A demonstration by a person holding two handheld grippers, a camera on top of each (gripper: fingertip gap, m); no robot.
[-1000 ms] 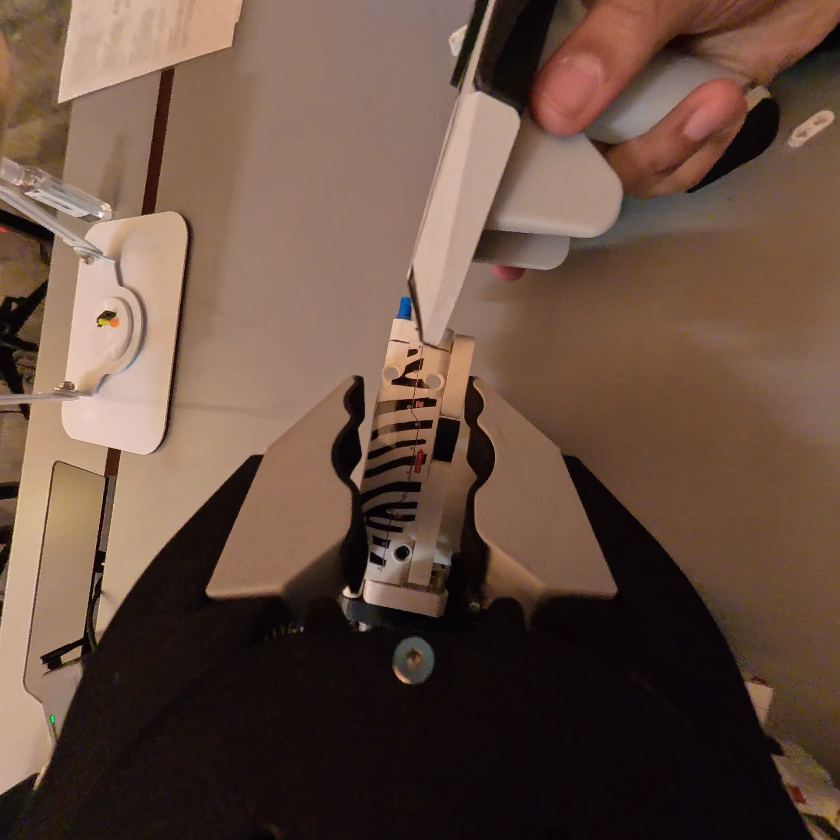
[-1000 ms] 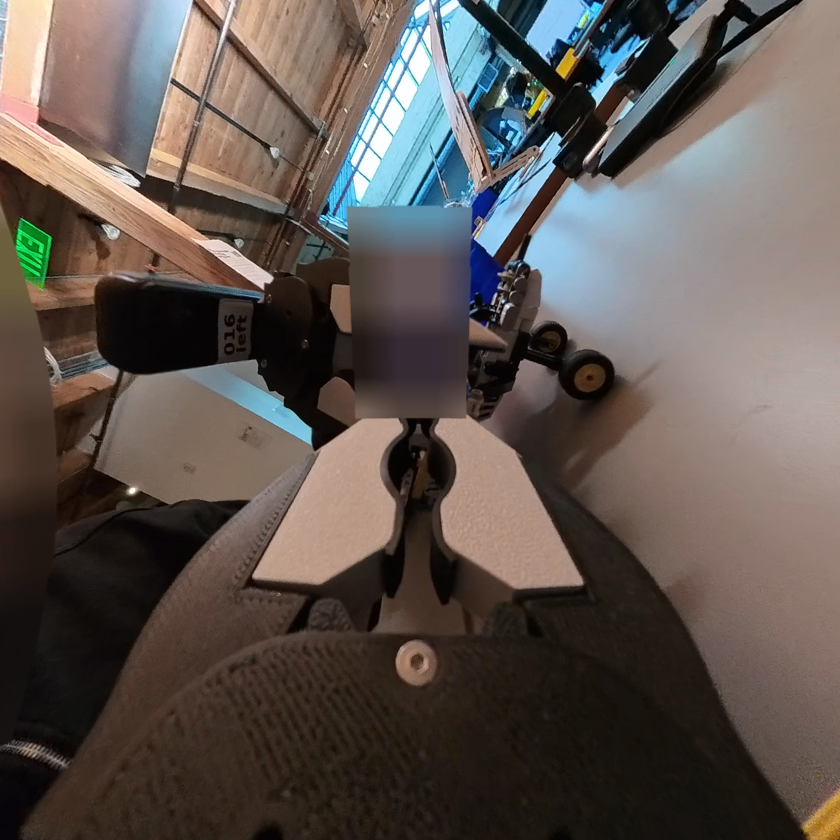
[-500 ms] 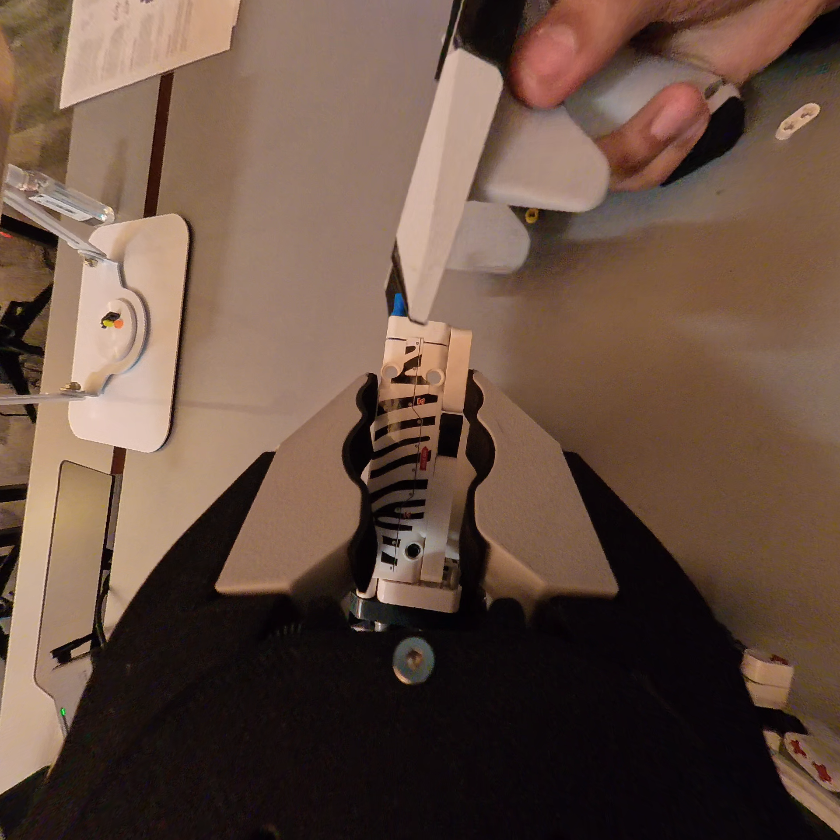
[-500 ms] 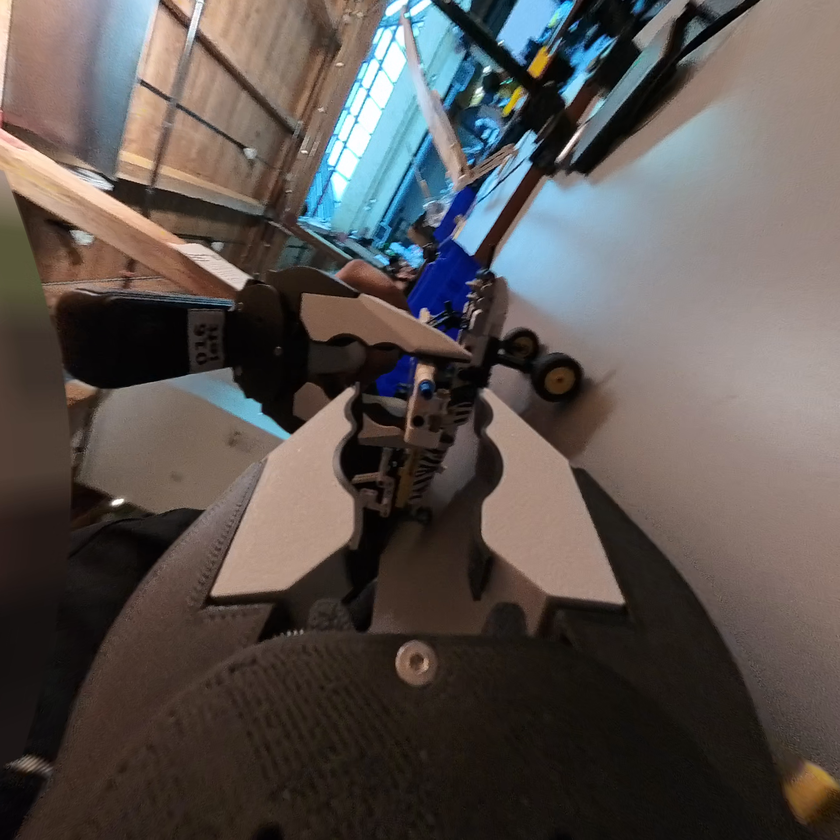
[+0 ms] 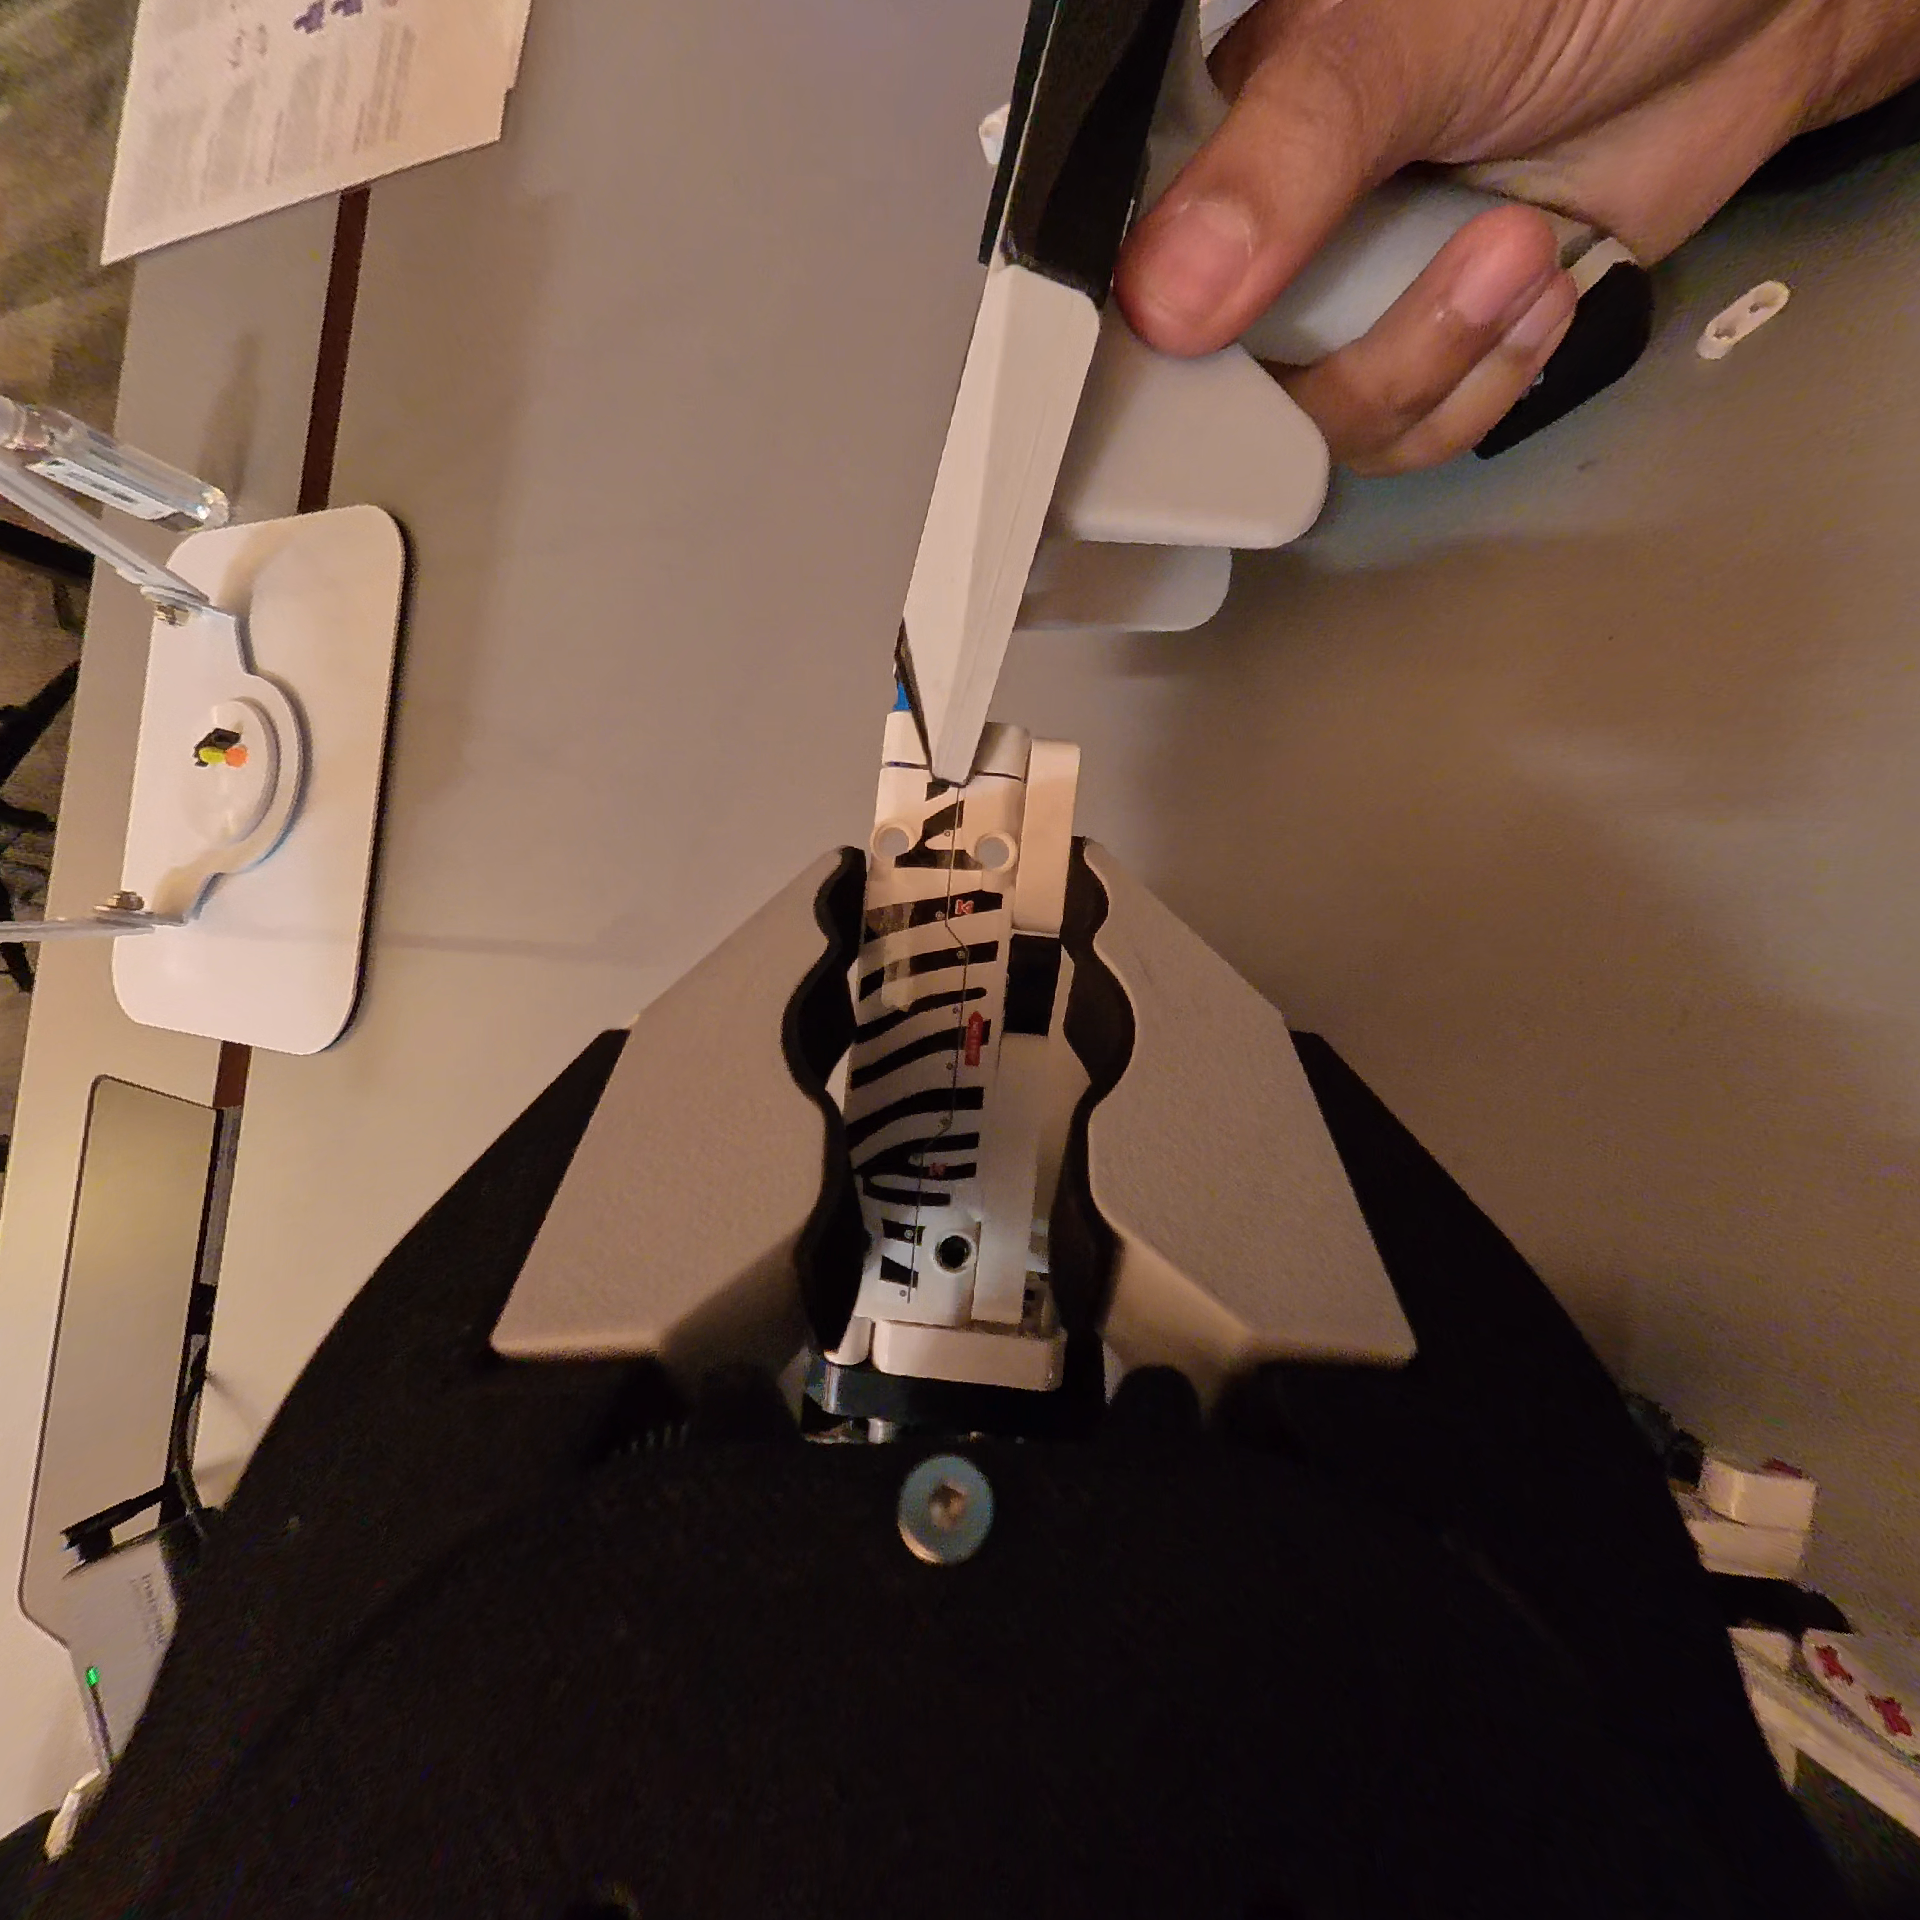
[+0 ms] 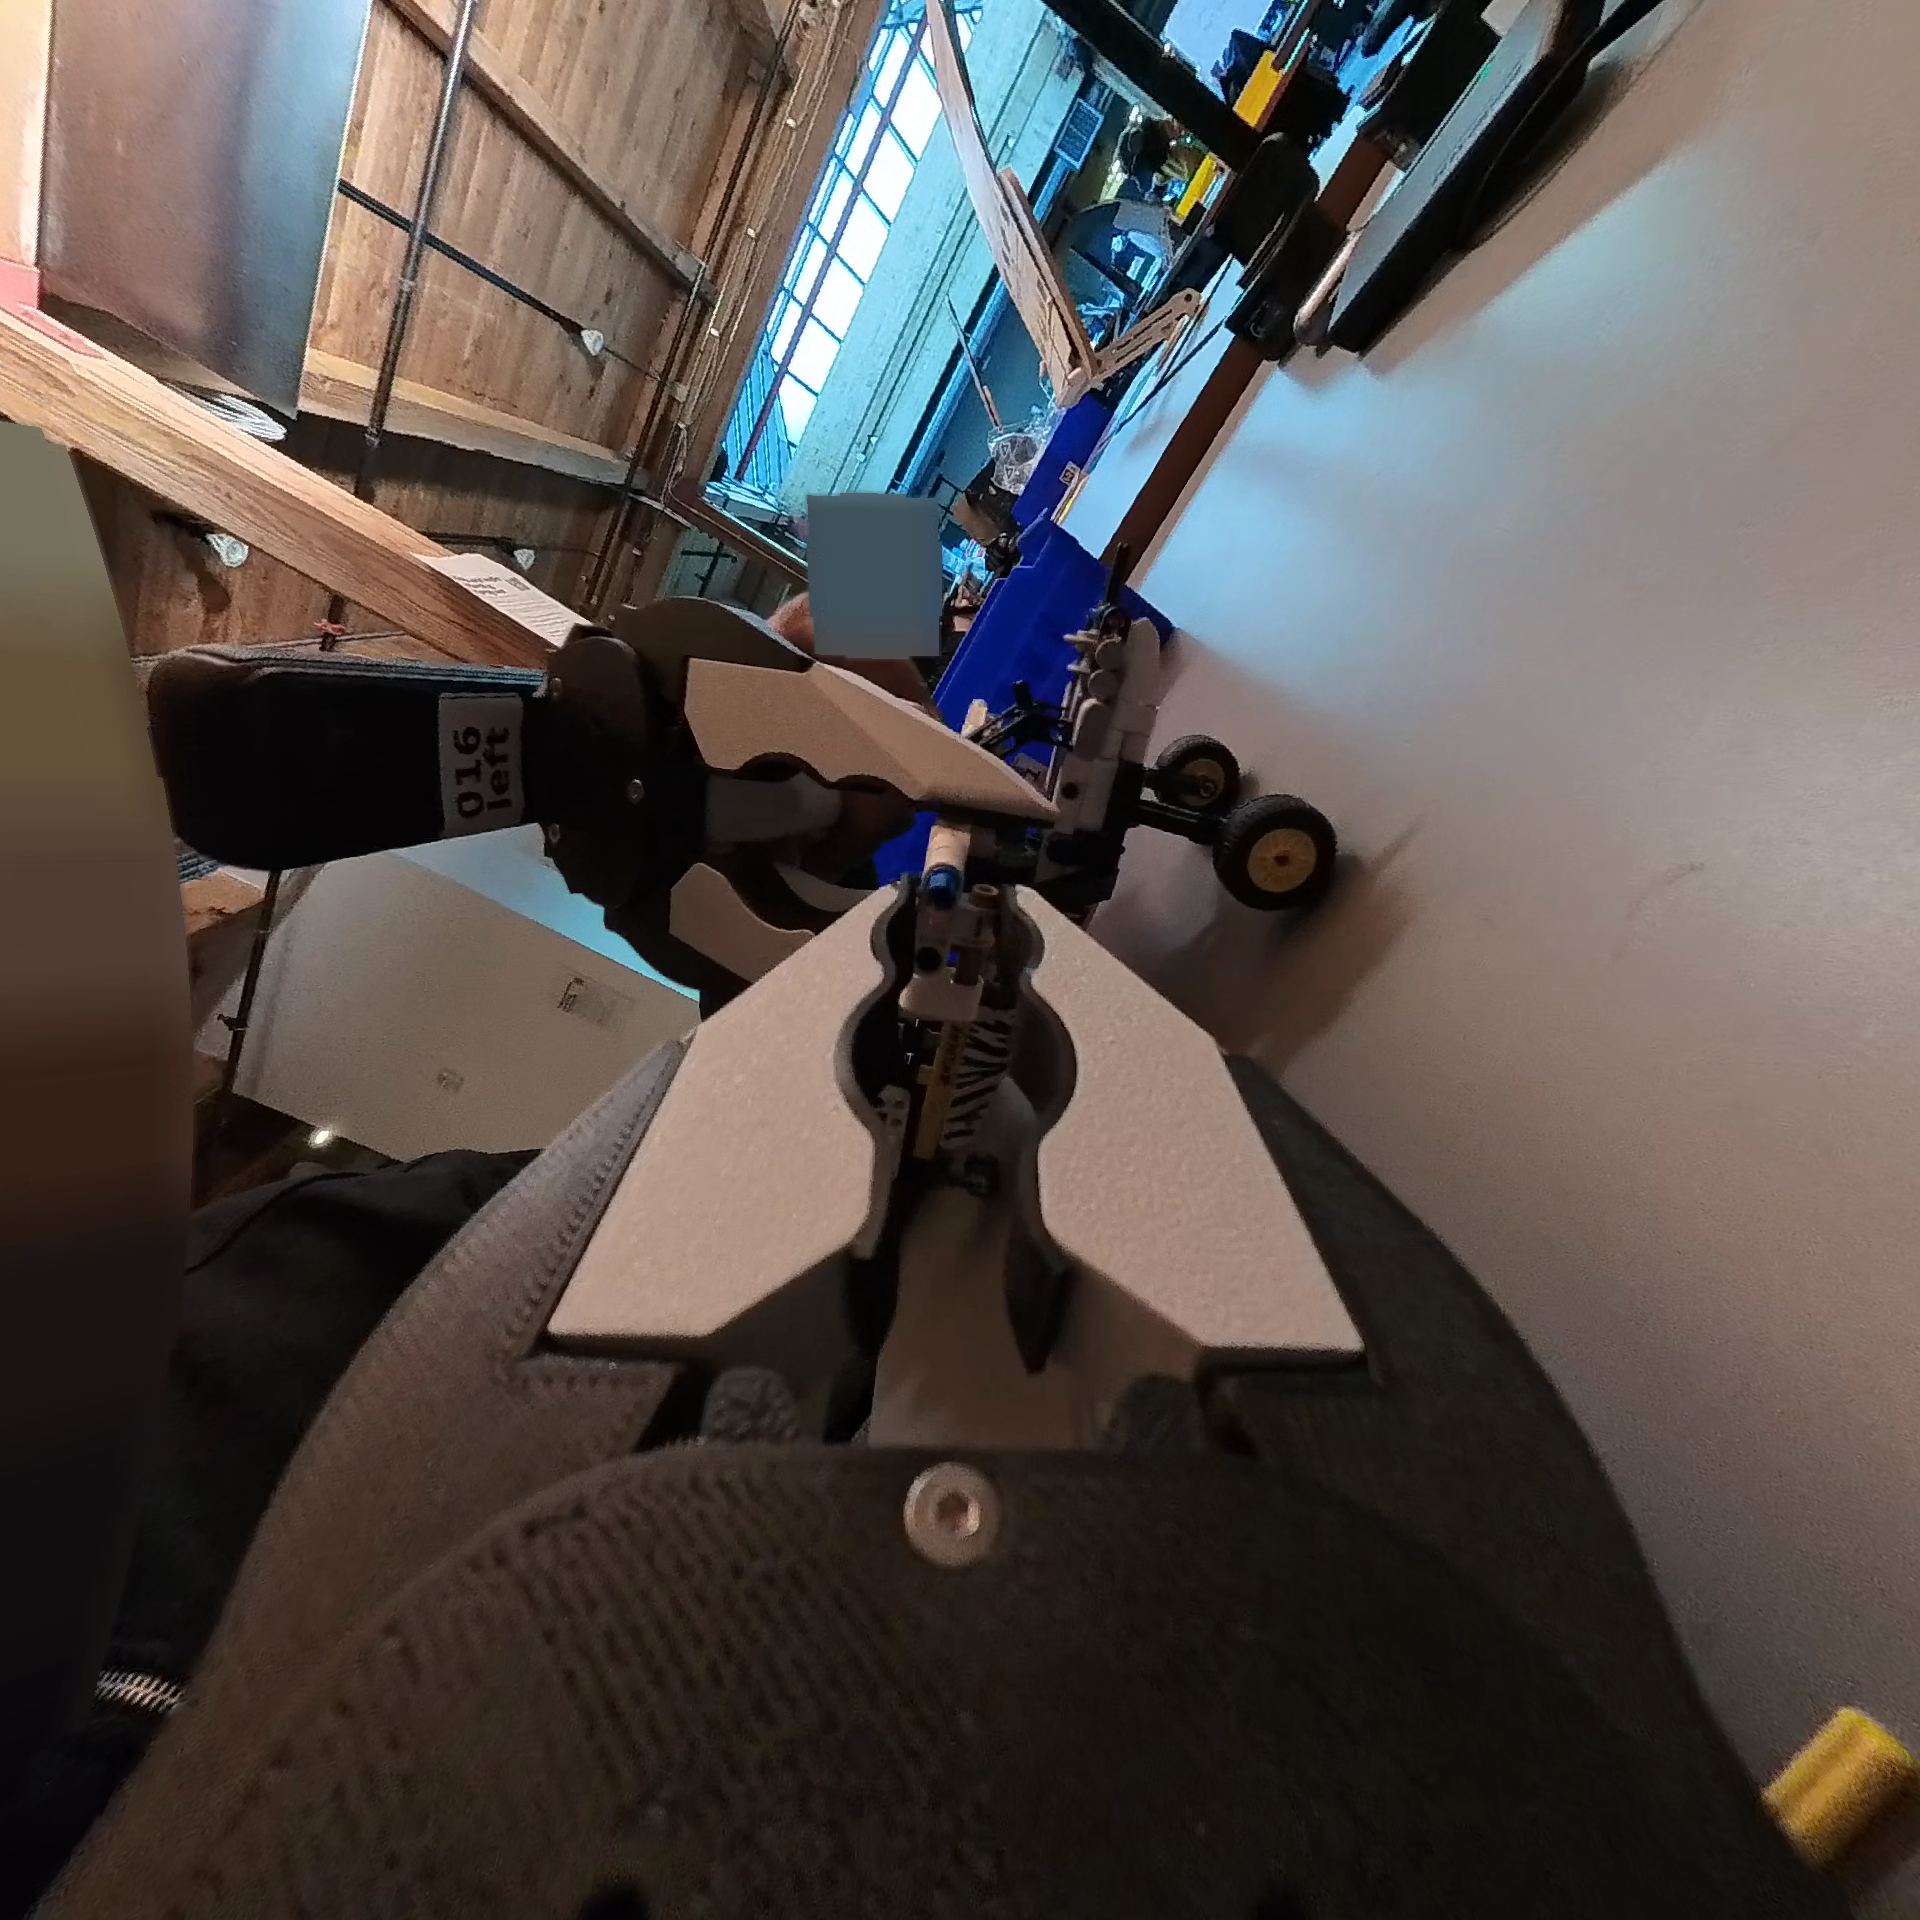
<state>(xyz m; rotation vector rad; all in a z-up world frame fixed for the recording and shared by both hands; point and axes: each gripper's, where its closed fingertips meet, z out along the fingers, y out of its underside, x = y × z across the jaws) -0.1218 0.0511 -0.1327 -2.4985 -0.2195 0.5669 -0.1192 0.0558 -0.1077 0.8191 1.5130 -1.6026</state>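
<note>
My left gripper (image 5: 966, 862) is shut on a white toy vehicle with black zebra stripes (image 5: 935, 1039) and holds it by its sides above the grey table (image 5: 675, 416). My right gripper (image 6: 966, 904) is shut on the vehicle's end, on a white piece with a blue pin (image 6: 940, 883). In the left wrist view a hand (image 5: 1455, 208) holds the right gripper, and its finger (image 5: 997, 520) reaches down onto the vehicle's front end. In the right wrist view the left gripper's finger (image 6: 852, 727) lies over the vehicle (image 6: 1112, 758). Its black wheels with yellow hubs (image 6: 1278, 857) are close to the table.
A white plate with a clear holder (image 5: 260, 779) stands at the left, with a paper sheet (image 5: 301, 94) beyond it and a grey device (image 5: 104, 1299) nearer. Small white pieces (image 5: 1745, 322) (image 5: 1756, 1517) lie at the right. A yellow piece (image 6: 1829, 1766) and a blue bin (image 6: 1039, 603) show in the right wrist view.
The right gripper was shut a second ago, opened wide and drew back a little, and has now closed on the vehicle's end. The left gripper has kept its hold.
</note>
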